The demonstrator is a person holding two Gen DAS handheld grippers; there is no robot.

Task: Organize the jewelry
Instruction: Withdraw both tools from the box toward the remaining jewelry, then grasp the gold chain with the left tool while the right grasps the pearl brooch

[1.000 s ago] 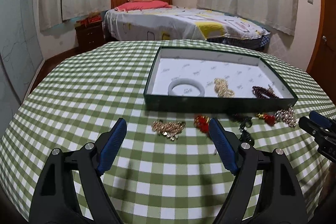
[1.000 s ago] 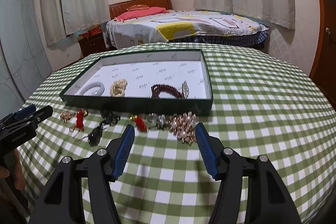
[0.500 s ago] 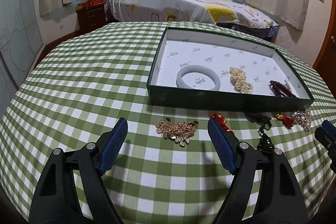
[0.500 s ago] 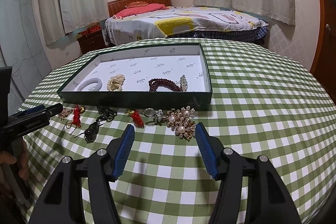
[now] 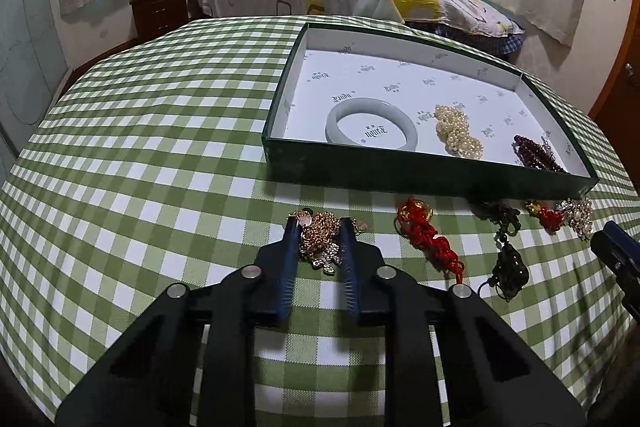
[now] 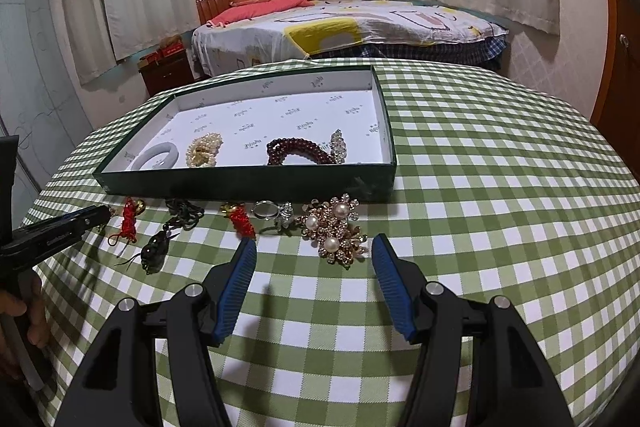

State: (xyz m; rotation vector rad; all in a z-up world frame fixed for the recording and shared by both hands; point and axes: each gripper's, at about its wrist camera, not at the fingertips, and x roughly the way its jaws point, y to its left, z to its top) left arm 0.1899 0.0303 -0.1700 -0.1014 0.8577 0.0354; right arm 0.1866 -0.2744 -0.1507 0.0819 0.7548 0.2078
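Tray [image 5: 420, 171] on table [image 5: 140, 147], bangle [image 5: 372, 125] and beads [image 6: 298, 151] inside, loose jewelry [image 6: 334, 227] before it

Pearl brooch [image 6: 335, 227] before open right gripper [image 6: 314, 253]

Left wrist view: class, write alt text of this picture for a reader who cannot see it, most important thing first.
The left hand-held gripper is closing its blue-padded jaws around a gold chain bracelet lying on a green-and-white checked tablecloth. Beyond it, a shallow dark green box holds a pale jade bangle, a pearl cluster and dark red beads.
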